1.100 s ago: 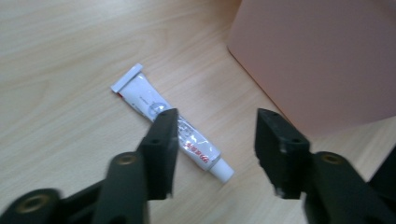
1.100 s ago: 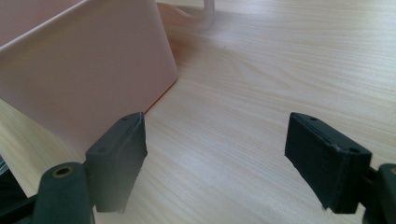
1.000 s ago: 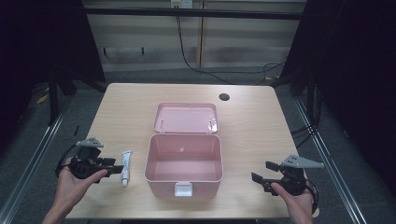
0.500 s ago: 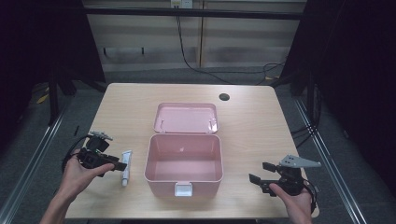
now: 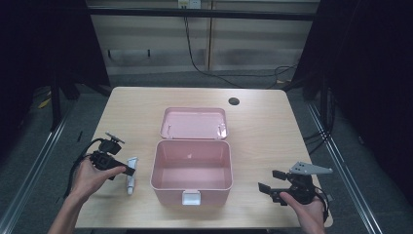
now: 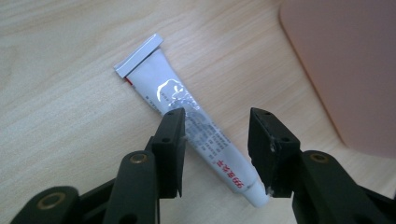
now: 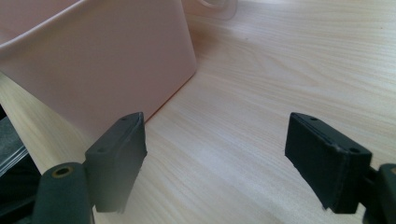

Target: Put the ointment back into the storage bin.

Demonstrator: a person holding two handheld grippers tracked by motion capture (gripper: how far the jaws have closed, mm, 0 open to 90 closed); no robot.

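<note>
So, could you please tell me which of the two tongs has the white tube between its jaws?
The left tongs: their jaws straddle the white tube. The right tongs frame bare table.

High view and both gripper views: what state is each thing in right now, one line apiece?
Pink box: open, nothing seen inside, upright on the table.
Lid: off, lying flat behind the box.
White tube: lying flat on the table left of the box, not lifted.
Left gripper: jaws astride the tube and just been closing, a gap left on one side.
Right gripper: jaws wide open, holding nothing, low over the table.
</note>
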